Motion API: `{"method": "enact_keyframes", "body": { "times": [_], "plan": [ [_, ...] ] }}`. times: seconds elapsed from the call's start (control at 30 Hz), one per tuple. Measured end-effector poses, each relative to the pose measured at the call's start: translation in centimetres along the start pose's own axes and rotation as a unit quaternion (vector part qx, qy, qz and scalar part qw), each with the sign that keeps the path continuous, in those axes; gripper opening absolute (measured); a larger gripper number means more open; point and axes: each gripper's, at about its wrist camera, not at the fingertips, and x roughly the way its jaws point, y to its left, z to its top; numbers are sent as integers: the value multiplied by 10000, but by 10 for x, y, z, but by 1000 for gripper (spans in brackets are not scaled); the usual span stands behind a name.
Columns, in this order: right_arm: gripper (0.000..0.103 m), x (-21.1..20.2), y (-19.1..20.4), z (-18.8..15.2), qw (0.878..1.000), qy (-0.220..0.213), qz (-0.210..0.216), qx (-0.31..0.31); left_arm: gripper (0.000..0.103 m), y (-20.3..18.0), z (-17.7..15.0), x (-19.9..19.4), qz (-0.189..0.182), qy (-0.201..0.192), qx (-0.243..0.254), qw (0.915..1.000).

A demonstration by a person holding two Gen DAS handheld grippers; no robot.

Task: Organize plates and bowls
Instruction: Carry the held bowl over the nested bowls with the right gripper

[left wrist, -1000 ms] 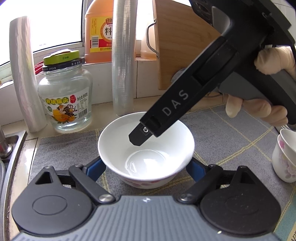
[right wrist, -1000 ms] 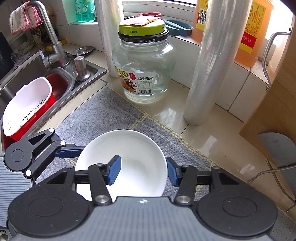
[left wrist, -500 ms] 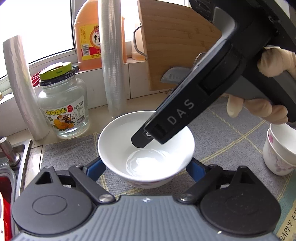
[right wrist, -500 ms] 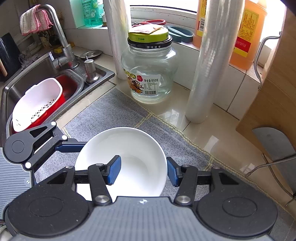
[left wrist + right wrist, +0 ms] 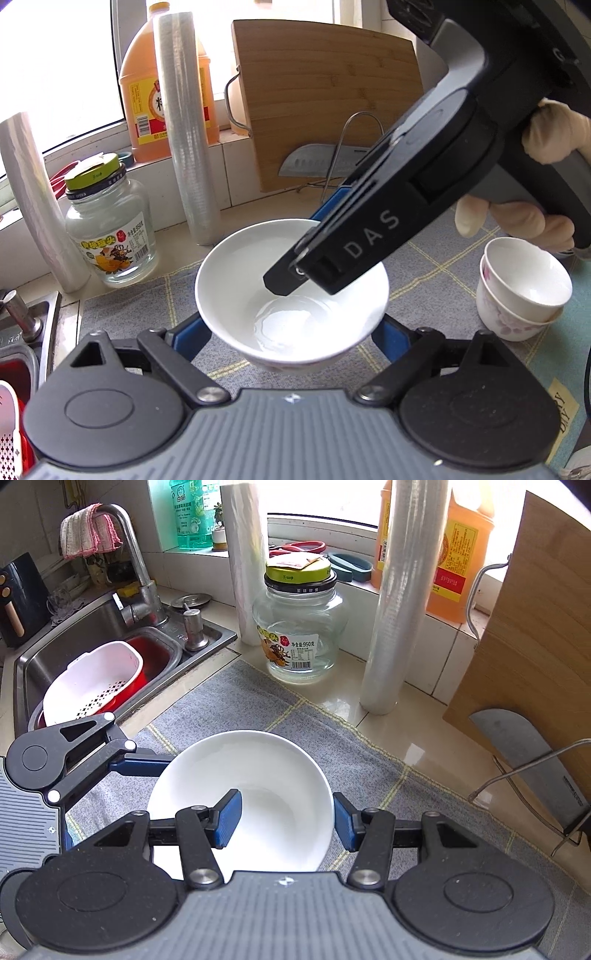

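With both grippers on it, white bowl (image 5: 291, 291) sits mid-frame. Left gripper (image 5: 291, 334) clasps its sides. Right gripper (image 5: 284, 818) pinches its rim.

The bowl (image 5: 291, 291) sits between the pads of the left gripper (image 5: 291, 338), above the mat (image 5: 122, 314) that covers the counter (image 5: 413, 716). One finger of the right gripper (image 5: 286, 819) is inside the bowl, the other outside its rim. Two stacked cups (image 5: 521, 291) stand on the mat to the bowl's right. Behind the mat, along the counter's back edge, stand a glass jar (image 5: 301, 627) between two rolls of plastic wrap (image 5: 395, 602), then a cutting board (image 5: 325, 99) leaning upright with a cleaver (image 5: 321, 164) in a wire rack (image 5: 351, 147) before it. An oil jug (image 5: 147, 85) stands on the sill behind. At the counter's left end is the sink (image 5: 66, 646), holding a colander (image 5: 92, 683).
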Motion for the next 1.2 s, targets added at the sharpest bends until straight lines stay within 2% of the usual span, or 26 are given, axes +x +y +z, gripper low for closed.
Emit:
{"method": "enact_keyframes", "body": {
  "times": [0.33,0.73,1.2],
  "plan": [
    [58,-34,-11,-31,9996,-82,-31,281,92,-33,10,-12,-242,88,224,9994],
    [59,-82,-37,-71,9970,-172,-472,590,92,-103,42,-15,-724,-25,542,9959],
    [59,-126,-72,-119,9876,-215,-1077,1125,92,-154,59,7,-1410,-102,928,9856]
  ]
}}
